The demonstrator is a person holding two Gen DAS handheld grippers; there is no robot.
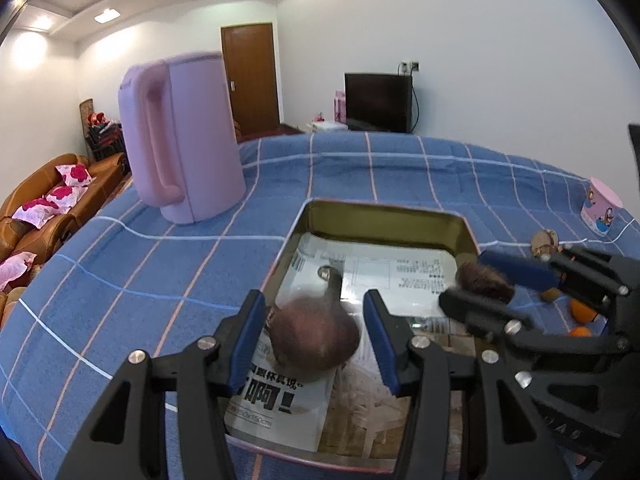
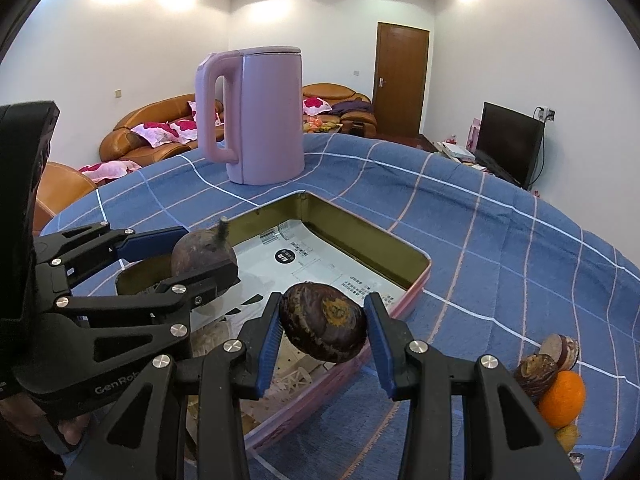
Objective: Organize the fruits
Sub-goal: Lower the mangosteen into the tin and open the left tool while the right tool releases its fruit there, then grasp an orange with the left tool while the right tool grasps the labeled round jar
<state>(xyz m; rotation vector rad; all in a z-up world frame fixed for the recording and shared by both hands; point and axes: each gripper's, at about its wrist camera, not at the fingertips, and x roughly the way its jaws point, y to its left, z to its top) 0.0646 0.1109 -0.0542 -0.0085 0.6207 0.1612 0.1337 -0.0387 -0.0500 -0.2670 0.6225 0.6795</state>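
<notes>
Motion-blurred pink kettle point(image 1: 182, 136); orange point(image 1: 582, 311) half hidden behind right gripper point(image 1: 486, 280)

Left claw point(image 1: 316, 338) and right claw point(image 2: 322, 334), each gripping.

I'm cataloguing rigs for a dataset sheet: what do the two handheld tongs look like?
Both are matte black plastic linkages joined with round silver bolt heads. The left tongs and right tongs each end in two flat fingers faced with ribbed blue pads. White lettering reading "GenRob", cut off, marks the left body. No cables or sleeves are visible.

both close; sharing tin point(image 1: 384, 212)
</notes>
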